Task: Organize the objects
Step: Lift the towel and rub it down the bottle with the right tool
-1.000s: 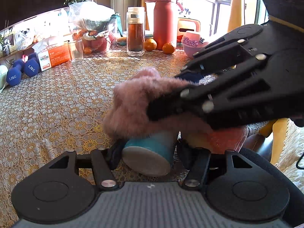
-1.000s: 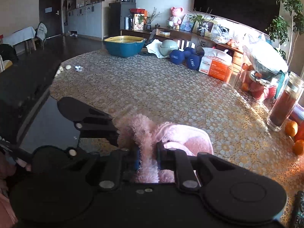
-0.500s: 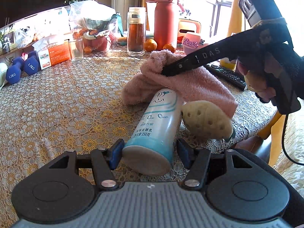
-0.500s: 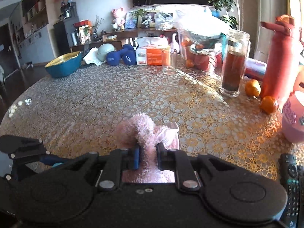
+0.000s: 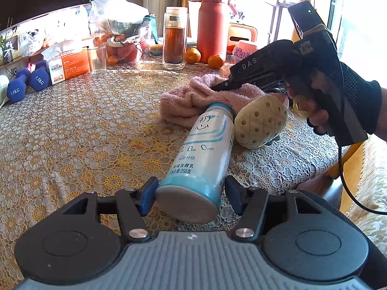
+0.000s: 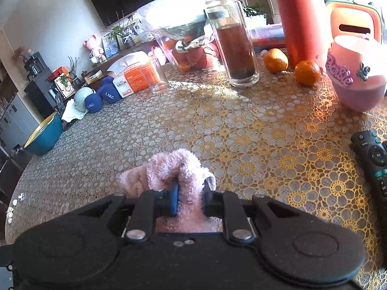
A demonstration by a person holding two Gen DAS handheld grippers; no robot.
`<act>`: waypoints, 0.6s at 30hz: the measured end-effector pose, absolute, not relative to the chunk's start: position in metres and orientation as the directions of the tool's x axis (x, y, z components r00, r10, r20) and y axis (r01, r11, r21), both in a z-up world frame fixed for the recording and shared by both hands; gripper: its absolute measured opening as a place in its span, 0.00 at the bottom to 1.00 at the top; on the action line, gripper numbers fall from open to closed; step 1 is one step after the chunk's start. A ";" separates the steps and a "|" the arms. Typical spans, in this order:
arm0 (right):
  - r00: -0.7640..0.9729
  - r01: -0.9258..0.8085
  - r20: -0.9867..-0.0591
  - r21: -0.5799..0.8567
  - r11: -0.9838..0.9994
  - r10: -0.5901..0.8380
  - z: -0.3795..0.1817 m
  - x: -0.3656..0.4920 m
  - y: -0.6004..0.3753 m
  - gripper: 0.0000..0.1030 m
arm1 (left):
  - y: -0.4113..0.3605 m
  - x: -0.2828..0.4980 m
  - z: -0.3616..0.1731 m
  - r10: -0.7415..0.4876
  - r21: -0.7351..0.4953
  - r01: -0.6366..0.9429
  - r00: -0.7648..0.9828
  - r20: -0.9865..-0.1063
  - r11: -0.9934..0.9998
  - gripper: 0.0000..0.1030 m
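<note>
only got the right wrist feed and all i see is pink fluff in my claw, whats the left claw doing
Observer: The left claw sits around the base of a blue and white bottle lying on its side on the tablecloth.
Operator: is it gripping it
Observer: Can't confirm; the pads sit right at the bottle's sides, but contact isn't clear.
Operator: anything next to the bottle
Observer: A yellow sponge with holes lies just right of it, and your pink towel is bunched at the bottle's cap end.
</note>
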State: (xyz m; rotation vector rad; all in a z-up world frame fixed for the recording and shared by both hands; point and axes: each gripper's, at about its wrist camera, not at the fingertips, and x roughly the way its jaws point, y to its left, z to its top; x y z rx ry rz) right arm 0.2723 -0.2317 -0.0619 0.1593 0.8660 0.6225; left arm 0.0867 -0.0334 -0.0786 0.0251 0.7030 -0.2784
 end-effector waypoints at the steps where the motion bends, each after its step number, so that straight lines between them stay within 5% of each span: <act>1: 0.475 -0.453 -0.664 0.377 0.808 0.577 -0.064 0.272 -0.232 0.16 | -0.034 0.087 -0.078 -0.244 -0.071 0.260 0.727 -0.641 0.963 0.58; 9: 0.438 -0.542 -0.696 0.301 0.785 0.569 -0.060 0.256 -0.235 0.16 | -0.043 0.087 -0.081 -0.233 -0.040 0.277 0.711 -0.663 0.960 0.58; 18: 0.476 -0.726 -0.754 -0.047 0.686 0.452 -0.049 0.210 -0.234 0.15 | -0.043 0.087 -0.084 -0.232 -0.040 0.278 0.704 -0.671 0.960 0.57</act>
